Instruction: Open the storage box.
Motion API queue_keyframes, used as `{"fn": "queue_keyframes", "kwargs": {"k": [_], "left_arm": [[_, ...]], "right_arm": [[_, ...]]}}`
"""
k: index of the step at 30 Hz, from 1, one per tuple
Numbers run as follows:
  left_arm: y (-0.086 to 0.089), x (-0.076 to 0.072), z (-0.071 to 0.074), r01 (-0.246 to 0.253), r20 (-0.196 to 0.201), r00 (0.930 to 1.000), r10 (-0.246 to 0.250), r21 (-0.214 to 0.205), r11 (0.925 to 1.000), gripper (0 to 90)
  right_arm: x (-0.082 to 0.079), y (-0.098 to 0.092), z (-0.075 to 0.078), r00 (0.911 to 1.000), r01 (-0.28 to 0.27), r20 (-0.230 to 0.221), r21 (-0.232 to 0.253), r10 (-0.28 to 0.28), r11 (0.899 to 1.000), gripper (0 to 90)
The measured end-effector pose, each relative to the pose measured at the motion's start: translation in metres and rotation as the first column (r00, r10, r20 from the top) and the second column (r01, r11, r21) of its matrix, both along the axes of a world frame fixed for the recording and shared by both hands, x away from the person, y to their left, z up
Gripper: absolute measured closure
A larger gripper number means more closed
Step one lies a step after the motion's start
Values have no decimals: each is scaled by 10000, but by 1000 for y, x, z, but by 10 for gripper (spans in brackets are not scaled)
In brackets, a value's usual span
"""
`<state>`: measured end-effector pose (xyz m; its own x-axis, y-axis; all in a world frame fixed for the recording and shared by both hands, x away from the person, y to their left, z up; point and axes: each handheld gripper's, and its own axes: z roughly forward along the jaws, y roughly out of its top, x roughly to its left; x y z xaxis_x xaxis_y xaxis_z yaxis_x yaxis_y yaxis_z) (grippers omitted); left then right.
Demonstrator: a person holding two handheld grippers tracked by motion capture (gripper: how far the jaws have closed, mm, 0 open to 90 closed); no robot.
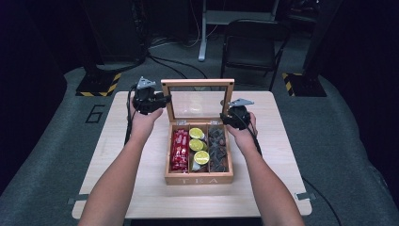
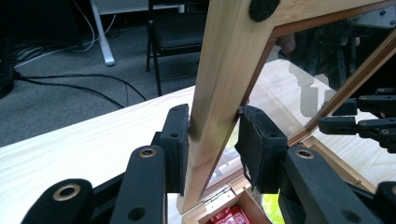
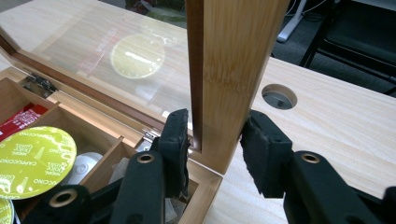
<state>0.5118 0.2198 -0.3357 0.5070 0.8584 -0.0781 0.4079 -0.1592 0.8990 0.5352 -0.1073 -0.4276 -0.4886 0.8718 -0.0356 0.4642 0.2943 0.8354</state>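
**Holding the tea box lid upright by both side rails**

Standing near the middle of the desk, a little toward its far edge, the wooden tea box (image 1: 199, 179) has its glass-paned lid (image 1: 197, 83) raised upright on the hinges at the back wall. The left claw (image 1: 162, 100) is closed on the lid's left side rail: in the left gripper view the left claw (image 2: 212, 140) has one pad flat against the pale wood of the rail (image 2: 219, 93) and the other pad touching its inner edge beside the glass. The right claw (image 1: 227, 117) grips the right side rail low down, just above the hinge corner; in the right gripper view the right claw (image 3: 215, 149) has both pads against the wooden rail (image 3: 233, 70), one on the glass side and one on the outer face.

Inside the box, the left compartment holds red packets (image 1: 179, 149), the middle one holds yellow-green coffee capsules (image 1: 197, 145) marked cappuccino, and the right one holds dark wrapped pieces (image 1: 218, 149). A round cable hole (image 3: 279, 96) sits in the desk top just beyond the lid's right rail. Behind the far edge of the desk stands a black folding chair (image 1: 251, 44) on grey carpet.
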Motion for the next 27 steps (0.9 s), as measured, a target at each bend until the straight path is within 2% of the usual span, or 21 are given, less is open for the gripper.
{"fn": "queue_keyframes", "kwargs": {"k": [3,10,27], "left_arm": [[0,1,0,-29,0,10000,29,-37,10000,639],[0,3,1,-47,-99,9999,47,-28,10000,639],[0,4,0,-83,-105,9999,82,-93,9999,638]], "right_arm": [[1,-1,-1,9999,19,-125,58,-18,10000,624],[1,-2,-2,9999,-103,5,-56,103,9999,639],[2,-3,-3,10000,-93,35,38,93,9999,642]]}}
